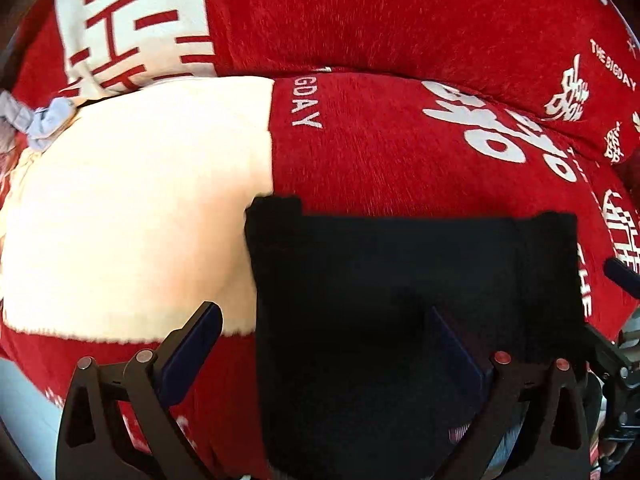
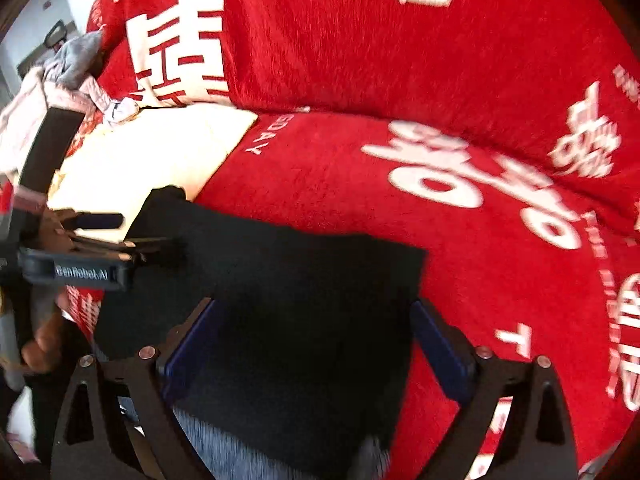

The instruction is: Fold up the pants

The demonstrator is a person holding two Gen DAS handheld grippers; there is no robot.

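Observation:
The black pants [image 1: 400,280] lie as a flat folded rectangle on the red cover, also seen in the right wrist view [image 2: 280,280]. My left gripper [image 1: 326,336] is open and points down over the pants' left edge, one finger over the red cover and the other over the black cloth. My right gripper [image 2: 316,324] stands open above the pants' near right part, with the cloth below both fingers. In the right wrist view the left gripper [image 2: 132,236] sits at the pants' left end. A blue finger [image 1: 622,274] of the right gripper shows at the left wrist view's right edge.
A red plush cover [image 2: 400,80] with white characters drapes the seat and backrest. A white patch [image 1: 140,200] lies left of the pants. Crumpled grey and pink clothes [image 2: 68,68] are piled at the far left. A hand [image 2: 40,352] holds the left gripper.

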